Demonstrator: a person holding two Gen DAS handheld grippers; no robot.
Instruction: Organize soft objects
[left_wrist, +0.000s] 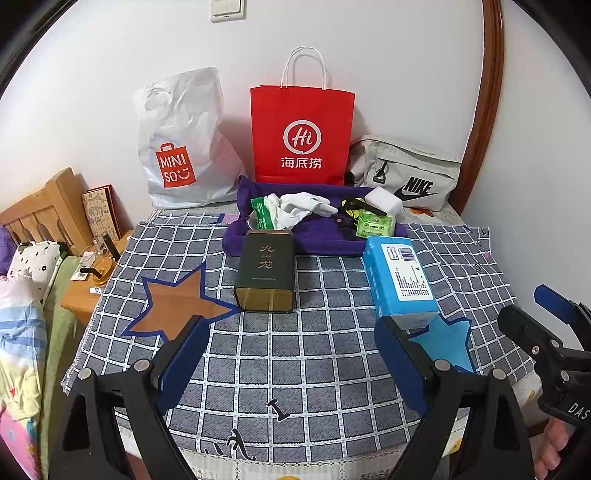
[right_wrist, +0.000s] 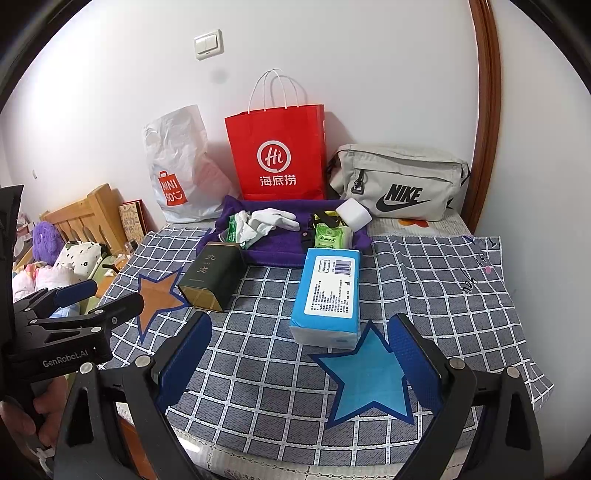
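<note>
Both grippers empty, sorting not begun

The left gripper (left_wrist: 291, 354) and right gripper (right_wrist: 299, 354) stand apart at the frame bottom, gripping nothing. Mid-frame lies the blue tissue pack (right_wrist: 327, 295); above it, white gloves (right_wrist: 271, 220) and a sponge (right_wrist: 353, 214) sit unsorted on the purple towel (right_wrist: 273, 254) below three bags.

Bright, even light (fisheye-warped, dark corners), sharp.

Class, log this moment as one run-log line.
left gripper: open, empty | right gripper: open, empty | white gloves: on purple towel | tissue pack: untouched
</note>
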